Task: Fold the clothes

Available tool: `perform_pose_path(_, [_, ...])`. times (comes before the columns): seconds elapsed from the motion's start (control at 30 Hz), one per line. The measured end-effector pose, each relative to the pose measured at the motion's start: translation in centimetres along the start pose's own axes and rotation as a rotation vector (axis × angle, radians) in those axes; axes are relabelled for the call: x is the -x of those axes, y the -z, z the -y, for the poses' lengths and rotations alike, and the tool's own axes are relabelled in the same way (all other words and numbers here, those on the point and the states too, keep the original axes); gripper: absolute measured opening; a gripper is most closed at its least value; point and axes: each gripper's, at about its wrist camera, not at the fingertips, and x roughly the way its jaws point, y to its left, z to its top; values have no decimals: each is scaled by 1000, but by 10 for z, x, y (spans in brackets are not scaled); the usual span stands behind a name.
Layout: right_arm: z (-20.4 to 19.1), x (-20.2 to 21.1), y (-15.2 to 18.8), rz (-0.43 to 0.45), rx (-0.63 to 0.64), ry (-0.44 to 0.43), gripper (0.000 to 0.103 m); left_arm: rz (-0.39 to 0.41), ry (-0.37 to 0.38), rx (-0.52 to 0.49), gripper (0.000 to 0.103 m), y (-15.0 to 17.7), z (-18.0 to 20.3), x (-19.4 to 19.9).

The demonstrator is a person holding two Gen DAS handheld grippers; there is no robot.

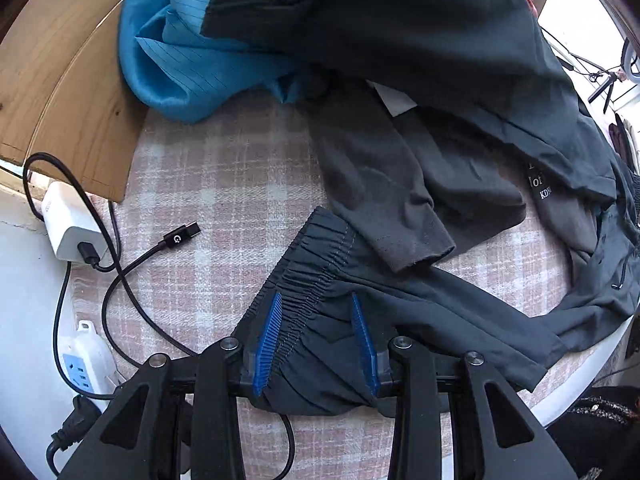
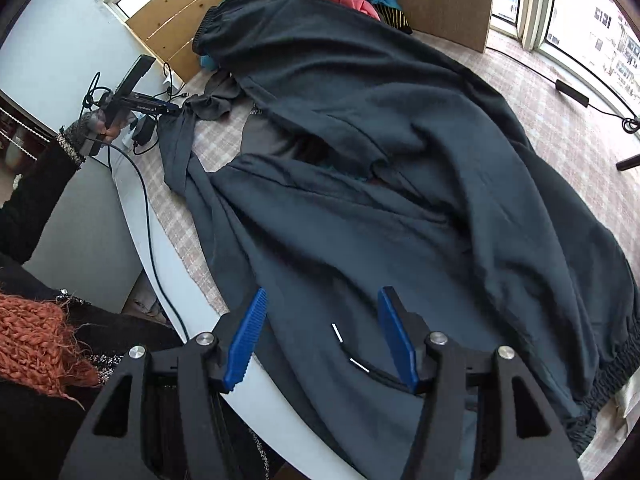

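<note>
Right wrist: dark jacket (image 2: pixel 360 140) spread, rumpled; both grippers' jaws apart, nothing gripped.

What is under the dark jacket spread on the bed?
Under the dark jacket a grey garment and a blue striped garment stick out, all on the pink checked cover. Whatever else lies beneath is hidden by the fabric.

1. We see a dark navy jacket of thin fabric (image 2: pixel 400 152).
2. Our tongs carry blue ribbed pads (image 1: pixel 267 340).
3. The desk wears a pink-and-white checked cloth (image 1: pixel 224 184).
4. A bright blue pinstriped garment (image 1: pixel 172 52) lies behind.
</note>
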Motion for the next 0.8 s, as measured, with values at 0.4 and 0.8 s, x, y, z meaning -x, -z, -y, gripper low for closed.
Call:
perform_pose_path(0.4, [-37, -52, 5, -66, 24, 13, 57, 18, 30, -125, 40, -18, 17, 5])
perform_pose_path(0.8, [-101, -121, 0, -173, 290, 89, 57, 149, 72, -123, 23, 22, 32, 78])
